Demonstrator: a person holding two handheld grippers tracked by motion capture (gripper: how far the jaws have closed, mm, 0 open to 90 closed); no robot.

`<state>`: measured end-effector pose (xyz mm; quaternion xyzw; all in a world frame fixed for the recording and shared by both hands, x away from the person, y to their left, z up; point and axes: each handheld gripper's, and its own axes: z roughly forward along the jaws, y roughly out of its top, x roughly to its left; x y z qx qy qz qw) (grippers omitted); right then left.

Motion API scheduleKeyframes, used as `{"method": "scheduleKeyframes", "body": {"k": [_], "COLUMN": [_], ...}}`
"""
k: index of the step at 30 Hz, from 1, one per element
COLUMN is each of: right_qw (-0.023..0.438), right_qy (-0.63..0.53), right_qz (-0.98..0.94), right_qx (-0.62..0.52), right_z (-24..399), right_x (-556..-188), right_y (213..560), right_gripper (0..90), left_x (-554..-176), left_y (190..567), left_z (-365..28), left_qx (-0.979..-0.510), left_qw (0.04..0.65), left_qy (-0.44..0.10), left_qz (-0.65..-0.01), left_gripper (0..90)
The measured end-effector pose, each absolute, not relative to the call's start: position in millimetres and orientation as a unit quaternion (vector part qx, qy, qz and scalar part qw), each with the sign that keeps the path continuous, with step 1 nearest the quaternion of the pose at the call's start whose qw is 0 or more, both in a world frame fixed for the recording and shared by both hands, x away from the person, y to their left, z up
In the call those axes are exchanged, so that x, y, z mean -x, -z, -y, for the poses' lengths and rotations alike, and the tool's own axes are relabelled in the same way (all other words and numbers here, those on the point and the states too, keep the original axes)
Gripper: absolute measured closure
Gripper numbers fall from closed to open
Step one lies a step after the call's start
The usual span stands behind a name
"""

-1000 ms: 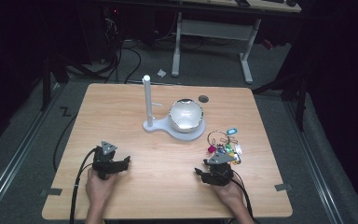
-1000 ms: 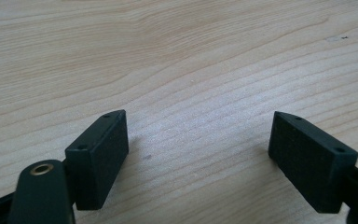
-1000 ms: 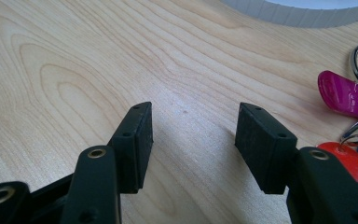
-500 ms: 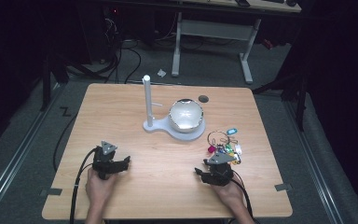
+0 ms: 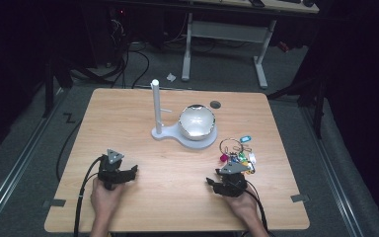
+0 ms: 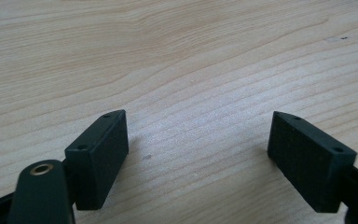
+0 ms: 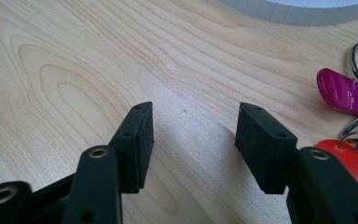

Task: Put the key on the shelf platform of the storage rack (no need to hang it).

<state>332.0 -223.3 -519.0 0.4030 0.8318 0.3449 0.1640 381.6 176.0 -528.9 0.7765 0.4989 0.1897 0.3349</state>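
A bunch of coloured key tags on a metal ring [image 5: 237, 153] lies on the wooden table [image 5: 177, 207], right of centre. My right gripper [image 5: 225, 178] rests on the table just in front of the bunch, held by a hand. Its jaws stand open over bare wood [image 7: 193, 135]; the pink tag [image 7: 340, 91] and red tag [image 7: 345, 156] lie to their right. My left gripper [image 5: 121, 170] sits at the front left, also hand-held. Its jaws are wide open with nothing between them [image 6: 196, 149].
A white stand with an upright post [image 5: 154, 106] and a shiny dome [image 5: 196, 122] on its base sits at mid-table. A small dark hole [image 5: 215, 104] marks the tabletop behind it. Cables trail from both grippers toward the front edge.
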Motion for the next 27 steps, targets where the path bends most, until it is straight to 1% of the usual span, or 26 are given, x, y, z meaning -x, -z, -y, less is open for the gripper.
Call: {"method": "scheduleKeyframes", "body": {"k": [3,9,12,27], "right_qw": [0.167,0.170,0.162,0.168], "right_qy": [-0.343,-0.343,-0.346,-0.356], "right_qz": [-0.828,-0.826,-0.825,-0.815], "right_qx": [-0.410,-0.413,-0.417,-0.425], "right_z": [223.4,223.6,225.0,231.8], "right_x": [-331.8,-332.0,-332.5,-331.1], "right_y": [518.8,518.6,517.9,510.4], "right_gripper": [51.1,54.0,56.2,59.2], "left_x": [-381.7,-381.8,-381.8,-381.8], "left_y": [528.8,528.8,528.8,528.7], "left_z": [-176.0,-176.1,-176.1,-176.2], "left_qx": [-0.777,-0.777,-0.777,-0.777], "left_qw": [0.335,0.335,0.335,0.335], "left_qy": [-0.189,-0.189,-0.189,-0.189], "left_qz": [-0.499,-0.499,-0.499,-0.499], "left_gripper": [20.8,20.8,20.8,20.9]}}
